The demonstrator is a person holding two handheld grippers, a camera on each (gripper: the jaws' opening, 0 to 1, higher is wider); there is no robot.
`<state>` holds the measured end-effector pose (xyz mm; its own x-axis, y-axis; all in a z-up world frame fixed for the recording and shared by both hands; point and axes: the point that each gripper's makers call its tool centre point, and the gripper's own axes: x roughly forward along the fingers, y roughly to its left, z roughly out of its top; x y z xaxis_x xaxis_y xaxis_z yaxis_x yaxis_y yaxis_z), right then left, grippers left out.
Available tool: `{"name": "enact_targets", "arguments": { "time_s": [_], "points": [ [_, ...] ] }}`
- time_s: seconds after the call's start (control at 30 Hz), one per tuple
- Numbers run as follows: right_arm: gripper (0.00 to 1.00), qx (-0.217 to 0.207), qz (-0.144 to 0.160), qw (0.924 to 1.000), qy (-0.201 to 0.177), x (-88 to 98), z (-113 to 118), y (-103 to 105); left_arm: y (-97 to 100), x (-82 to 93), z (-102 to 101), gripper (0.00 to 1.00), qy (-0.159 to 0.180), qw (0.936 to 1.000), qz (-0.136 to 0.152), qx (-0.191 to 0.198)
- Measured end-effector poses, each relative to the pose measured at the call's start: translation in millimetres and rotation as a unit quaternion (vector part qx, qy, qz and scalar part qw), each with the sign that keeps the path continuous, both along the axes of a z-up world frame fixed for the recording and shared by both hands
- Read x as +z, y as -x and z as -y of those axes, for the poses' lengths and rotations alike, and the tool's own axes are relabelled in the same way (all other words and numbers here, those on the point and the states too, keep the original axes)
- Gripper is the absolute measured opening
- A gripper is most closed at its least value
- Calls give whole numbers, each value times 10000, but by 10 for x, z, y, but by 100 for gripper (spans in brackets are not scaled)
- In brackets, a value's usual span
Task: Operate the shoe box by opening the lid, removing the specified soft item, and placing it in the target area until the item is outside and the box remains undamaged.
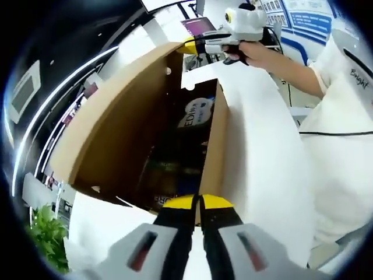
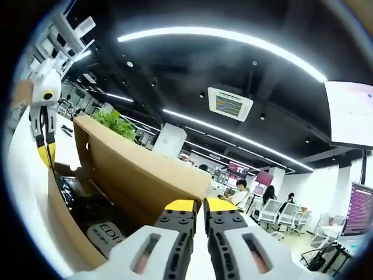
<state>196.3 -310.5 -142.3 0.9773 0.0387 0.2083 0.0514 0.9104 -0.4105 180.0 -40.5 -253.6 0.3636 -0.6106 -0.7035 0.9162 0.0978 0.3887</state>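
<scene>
While the shoe box (image 1: 140, 134) stands open on a white surface (image 1: 262, 151), its brown lid (image 1: 111, 99) is raised and tilted back along one long side. In the left gripper view the left claw (image 1: 201, 204) sits at the near end wall of the box, its yellow-tipped jaws pressed together; whether they pinch the cardboard edge cannot be told. Inside the box lies dark packaging with a white label (image 1: 195, 114); the soft item cannot be made out. At the far end the right claw (image 1: 195, 45), held by a person's hand (image 1: 250, 52), touches the lid's far corner. In the right gripper view the right claw (image 2: 200, 205) has its jaws nearly closed at the lid (image 2: 145, 175) edge, and the left claw (image 2: 46, 153) hangs at the box's (image 2: 70, 227) far end.
</scene>
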Motion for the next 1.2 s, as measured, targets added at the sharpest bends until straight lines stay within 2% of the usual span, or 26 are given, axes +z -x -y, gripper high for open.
{"name": "enact_targets", "arguments": {
  "time_s": [0.27, 0.43, 0.53, 0.6, 0.67, 0.87, 0.97, 1.0, 1.03, 1.07, 1.1, 1.13, 1.17, 1.2],
  "points": [
    [3, 41, -14, 10000, -42, 31, 0, -34, -19, -36, 36, 3, -145, 9989, -410, -150],
    [3, 114, -187, 9996, -173, 80, 12, -90, -20, -51, 44, 3, -92, 9978, -621, -215],
    [4, 229, -270, 9994, 7, 113, 9, -141, -15, -61, 56, 3, -111, 9971, -730, -180],
    [4, 308, -287, 9991, -21, 129, 20, -167, -5, -71, 62, 3, -154, 9971, -715, -198],
    [4, 452, -309, 9982, -255, 132, 22, -193, 1, -88, 72, 3, -279, 9972, -660, -233],
    [4, 316, -365, 9988, 45, 159, 18, -251, -3, -170, 108, 5, -457, 9966, -610, -317],
    [4, 352, -363, 9987, 39, 181, 22, -288, -4, -171, 105, 5, -527, 9965, -549, -336],
    [4, 407, -355, 9985, -34, 186, 27, -300, -3, -168, 103, 5, -636, 9956, -457, -517],
    [4, 491, -343, 9980, -207, 192, 38, -317, 30, -178, 109, 4, -716, 9929, -268, -908],
    [3, 531, -367, 9976, -249, 197, 47, -326, 46, -180, 113, 4, -746, 9906, -125, -1140],
    [3, 554, -370, 9974, -285, 207, 56, -334, 47, -182, 109, 4, -693, 9905, -67, -1188],
    [3, 559, -392, 9972, -296, 212, 58, -343, 46, -182, 87, 4, -669, 9921, -214, -1042],
    [3, 554, -414, 9972, -299, 215, 53, -351, 50, -191, 88, 4, -576, 9947, -451, -728],
    [3, 530, -416, 9974, -266, 220, 40, -356, 29, -184, 95, 4, -572, 9948, -484, -689]
  ]
}}
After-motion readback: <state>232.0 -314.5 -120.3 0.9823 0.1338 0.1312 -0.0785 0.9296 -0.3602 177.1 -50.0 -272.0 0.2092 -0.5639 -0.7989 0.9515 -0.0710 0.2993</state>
